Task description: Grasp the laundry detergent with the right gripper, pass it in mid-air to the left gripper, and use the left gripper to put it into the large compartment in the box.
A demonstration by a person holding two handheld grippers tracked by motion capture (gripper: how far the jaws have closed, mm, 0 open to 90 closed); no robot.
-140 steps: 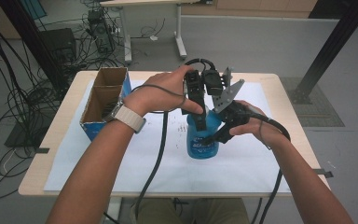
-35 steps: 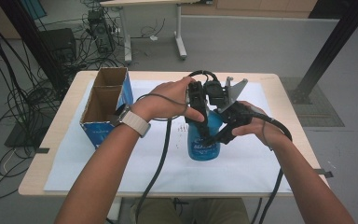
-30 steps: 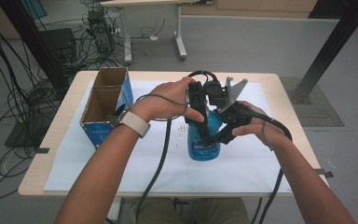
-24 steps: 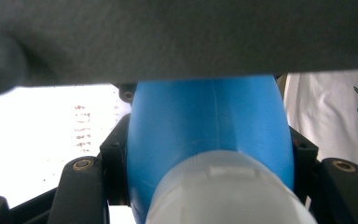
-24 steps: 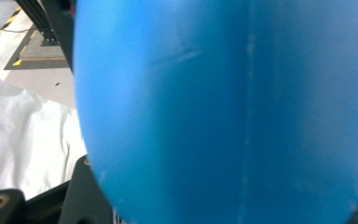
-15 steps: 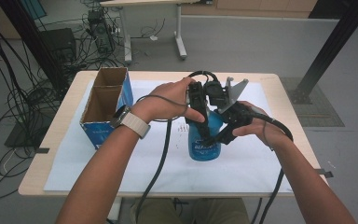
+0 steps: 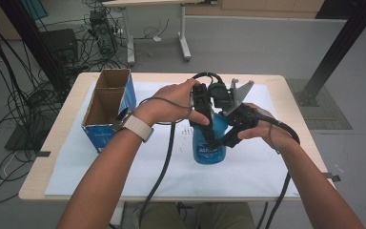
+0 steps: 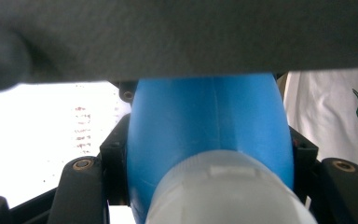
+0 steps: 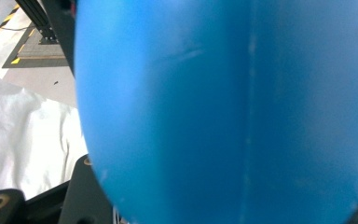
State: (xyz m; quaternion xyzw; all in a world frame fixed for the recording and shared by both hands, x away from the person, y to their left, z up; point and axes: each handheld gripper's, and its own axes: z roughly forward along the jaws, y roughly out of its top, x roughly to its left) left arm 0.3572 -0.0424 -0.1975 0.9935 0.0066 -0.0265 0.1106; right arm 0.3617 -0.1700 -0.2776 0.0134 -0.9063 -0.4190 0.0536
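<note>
Fingers (image 8: 86, 182) pinch blue bottle (image 8: 209, 126) – white cap (image 8: 228, 191) close-up

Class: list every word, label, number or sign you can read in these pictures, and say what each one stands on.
Blue bottle: white label print, too blurred to read.
Blue side of cardboard box: white marking, too small to read.
White table sheet: small reddish printed lines, unreadable.
White cloth: green mark, no letters legible.

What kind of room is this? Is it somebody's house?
Probably not a house: it looks like a lab or workshop. Bundles of black cables trail over the grey floor, a computer tower stands under another desk, and the wooden table is covered with a white sheet.
</note>
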